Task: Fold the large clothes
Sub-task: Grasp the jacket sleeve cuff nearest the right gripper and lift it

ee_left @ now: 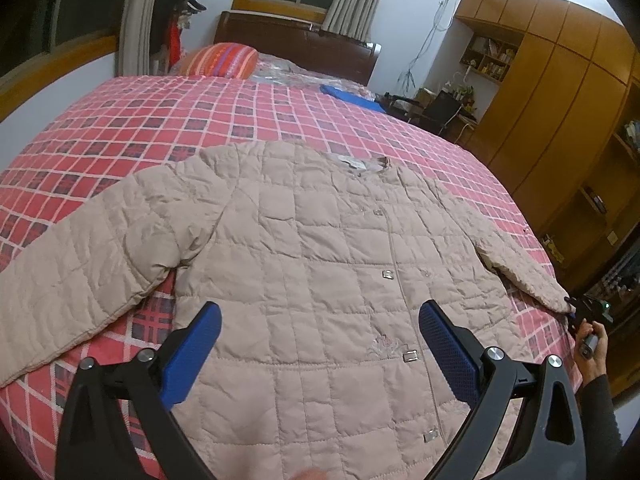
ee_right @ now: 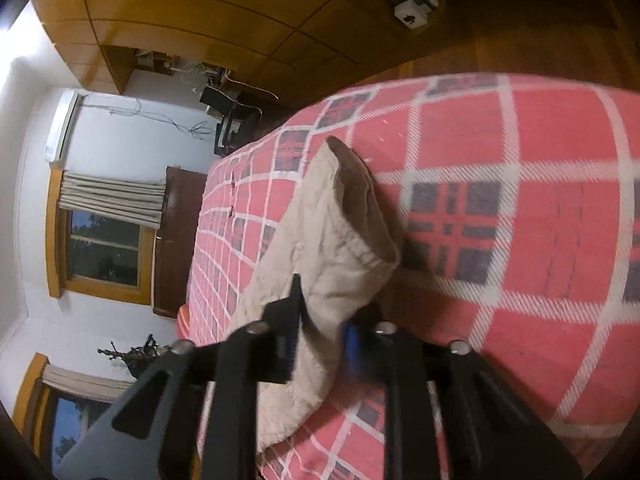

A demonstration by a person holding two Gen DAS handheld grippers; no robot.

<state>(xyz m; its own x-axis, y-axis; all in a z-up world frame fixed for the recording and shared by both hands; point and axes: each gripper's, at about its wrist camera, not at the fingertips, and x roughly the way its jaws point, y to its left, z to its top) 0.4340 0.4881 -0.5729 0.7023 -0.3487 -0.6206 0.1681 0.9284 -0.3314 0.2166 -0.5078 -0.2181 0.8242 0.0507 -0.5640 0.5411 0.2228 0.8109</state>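
Lying front-up and buttoned on the checked bed, the beige quilted jacket had both sleeves spread outward. The left gripper hovered over its lower front, fingers wide apart and holding nothing. The right gripper was clamped on the cuff of the right sleeve near the bed's edge. The padding looked light, soft and puffy, probably a little slippery, so cuffs, hem corners and shoulder seams seemed the surest holds.
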